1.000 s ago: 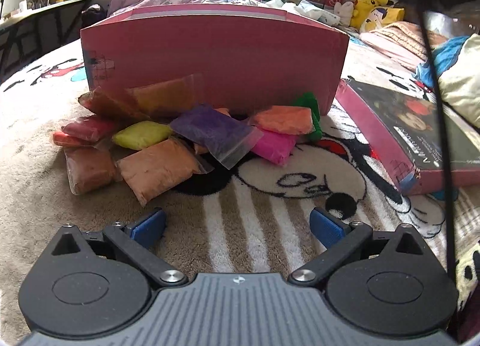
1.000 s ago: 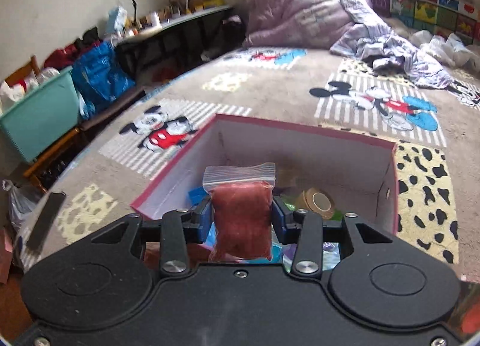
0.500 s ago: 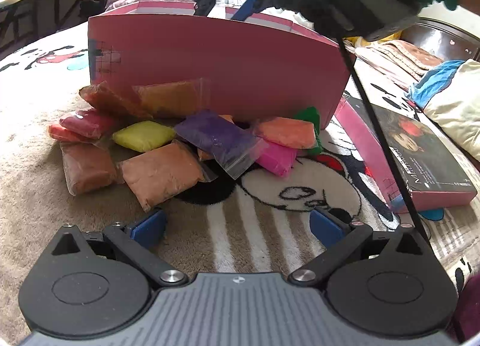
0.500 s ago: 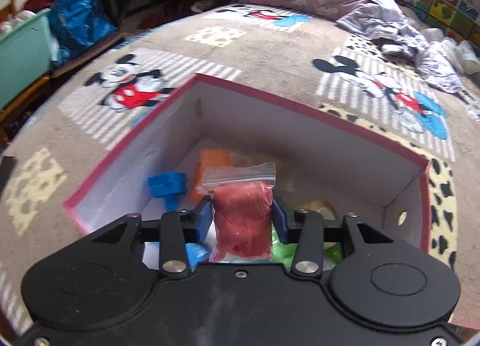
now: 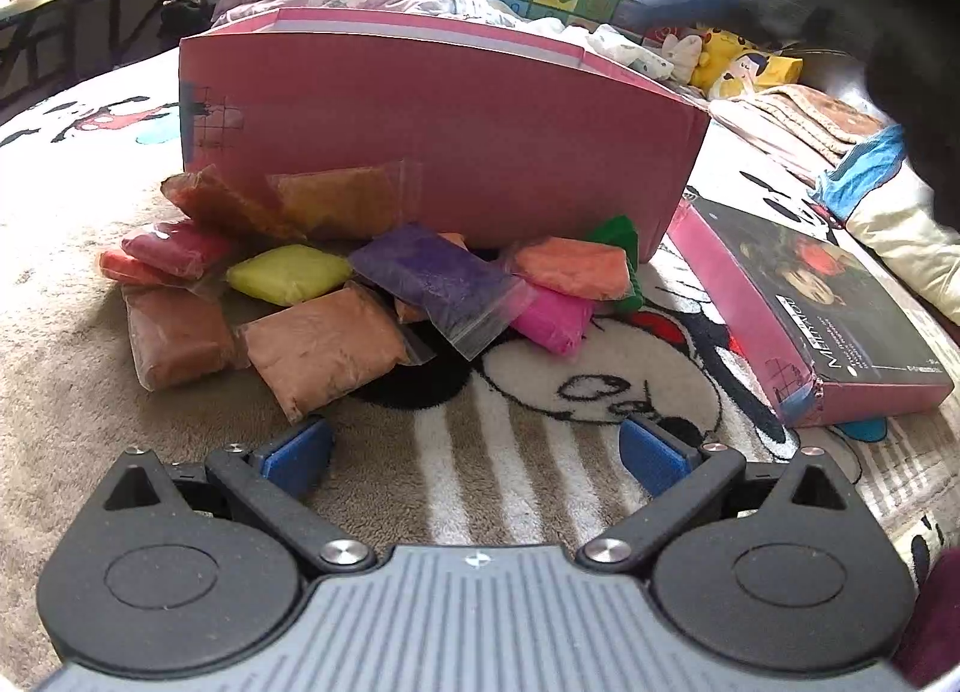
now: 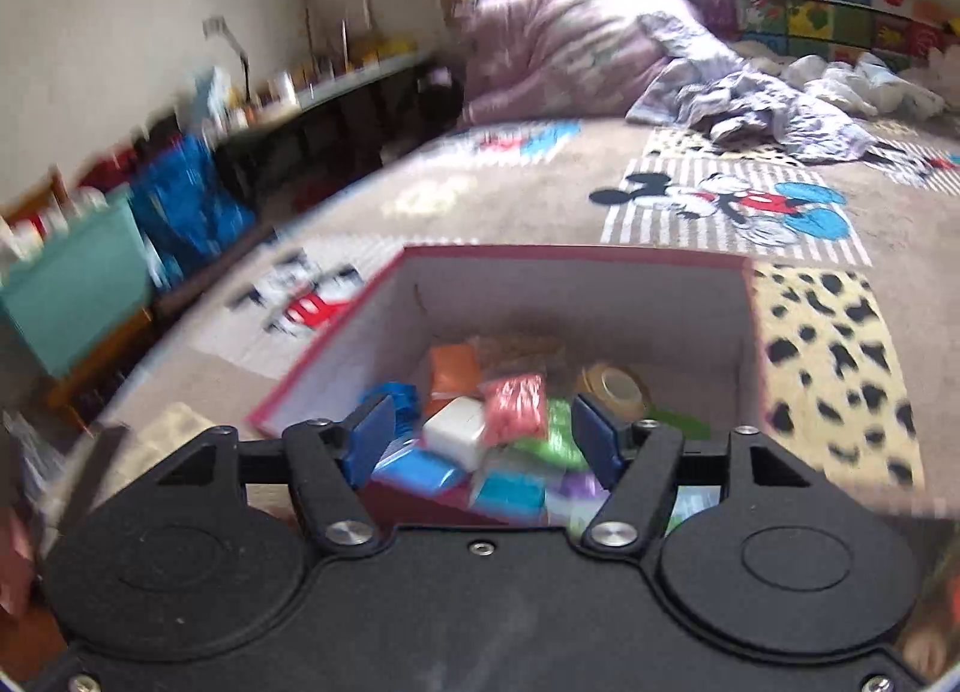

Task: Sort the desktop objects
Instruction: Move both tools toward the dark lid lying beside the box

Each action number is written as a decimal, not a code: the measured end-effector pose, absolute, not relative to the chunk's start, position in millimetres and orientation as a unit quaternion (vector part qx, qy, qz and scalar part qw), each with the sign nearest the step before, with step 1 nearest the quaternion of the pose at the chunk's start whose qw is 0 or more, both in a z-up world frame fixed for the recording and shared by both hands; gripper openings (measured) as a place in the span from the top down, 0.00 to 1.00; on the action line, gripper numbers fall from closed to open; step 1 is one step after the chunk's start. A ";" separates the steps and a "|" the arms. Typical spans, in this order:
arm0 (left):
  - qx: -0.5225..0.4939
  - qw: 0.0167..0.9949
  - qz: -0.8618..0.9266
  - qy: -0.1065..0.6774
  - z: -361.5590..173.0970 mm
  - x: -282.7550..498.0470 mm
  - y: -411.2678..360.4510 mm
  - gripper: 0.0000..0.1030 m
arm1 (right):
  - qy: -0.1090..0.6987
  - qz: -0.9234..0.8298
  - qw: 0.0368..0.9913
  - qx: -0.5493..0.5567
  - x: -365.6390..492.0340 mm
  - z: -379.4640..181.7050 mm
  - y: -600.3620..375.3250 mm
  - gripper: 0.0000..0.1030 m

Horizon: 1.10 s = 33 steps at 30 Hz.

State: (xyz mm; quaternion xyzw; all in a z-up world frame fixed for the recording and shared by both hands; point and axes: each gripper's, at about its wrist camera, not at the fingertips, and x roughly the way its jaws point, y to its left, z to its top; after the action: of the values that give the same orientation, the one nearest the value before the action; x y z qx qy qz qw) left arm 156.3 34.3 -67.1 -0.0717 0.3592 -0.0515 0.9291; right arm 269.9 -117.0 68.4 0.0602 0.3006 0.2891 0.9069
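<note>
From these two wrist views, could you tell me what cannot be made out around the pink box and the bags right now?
- Left wrist view: the inside of the pink box is hidden by its near wall.
- Left wrist view: the green bag is mostly covered by the orange bag.
- Left wrist view: the right gripper is only a dark blur at the top right edge.
- Right wrist view: motion blur smears the bags in the box; the lowest sit behind the right gripper, whose jaws are opening, empty.
</note>
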 end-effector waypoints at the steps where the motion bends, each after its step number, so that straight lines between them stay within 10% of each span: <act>1: -0.068 0.930 -0.050 0.359 -67.4 155.9 33.1 0.00 | 0.296 0.285 0.908 0.080 256.7 64.7 -131.5 0.29; 33: -0.070 0.956 -0.178 0.222 -42.1 127.2 -75.5 0.00 | 0.164 -0.009 0.933 0.321 135.1 -48.6 -439.4 0.18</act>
State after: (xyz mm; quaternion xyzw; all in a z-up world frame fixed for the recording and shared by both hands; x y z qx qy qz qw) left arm 127.2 -75.5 -42.1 -0.0701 0.2216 -0.1776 0.9562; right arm 135.1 -439.4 -48.6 0.3206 0.1643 -0.0092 0.9328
